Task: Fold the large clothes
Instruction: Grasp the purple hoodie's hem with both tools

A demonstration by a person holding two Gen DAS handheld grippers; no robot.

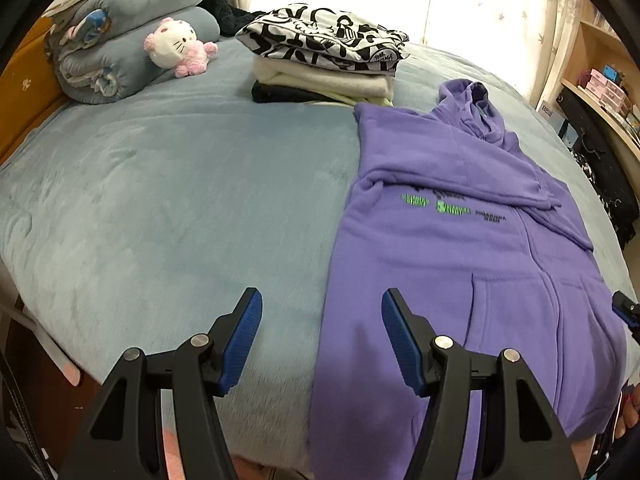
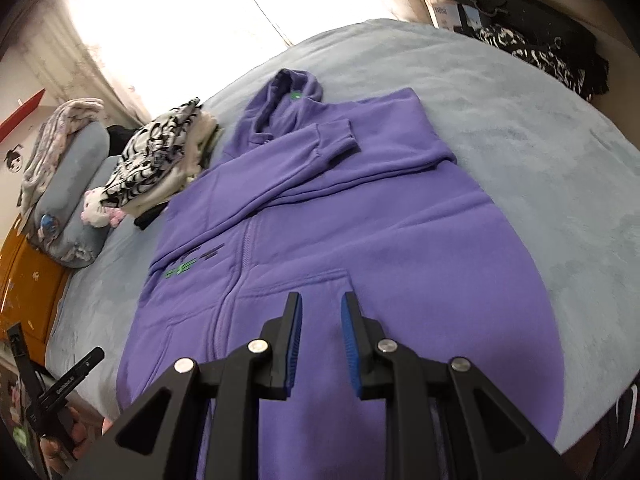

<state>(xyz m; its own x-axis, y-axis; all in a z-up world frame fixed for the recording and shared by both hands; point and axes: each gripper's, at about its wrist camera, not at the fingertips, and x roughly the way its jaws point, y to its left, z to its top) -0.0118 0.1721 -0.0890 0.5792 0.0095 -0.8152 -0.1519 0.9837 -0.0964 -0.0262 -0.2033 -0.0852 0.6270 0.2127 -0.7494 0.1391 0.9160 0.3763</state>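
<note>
Here, purple hoodie (image 2: 360,220) flat below right gripper (image 2: 320,344), fingers (image 2: 294,340) parted

Matt fleece hoodie (image 2: 360,216) – plush bedspread (image 1: 160,200)

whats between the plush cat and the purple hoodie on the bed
The stack of folded clothes sits between the plush cat and the purple hoodie, with bare blue blanket around it. The left wrist view shows it best.

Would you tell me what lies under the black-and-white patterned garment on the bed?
The black-and-white patterned garment tops a stack: beneath it a folded cream garment, then a dark one at the bottom, on the blue bedspread. Only their edges show; anything between is covered.
</note>
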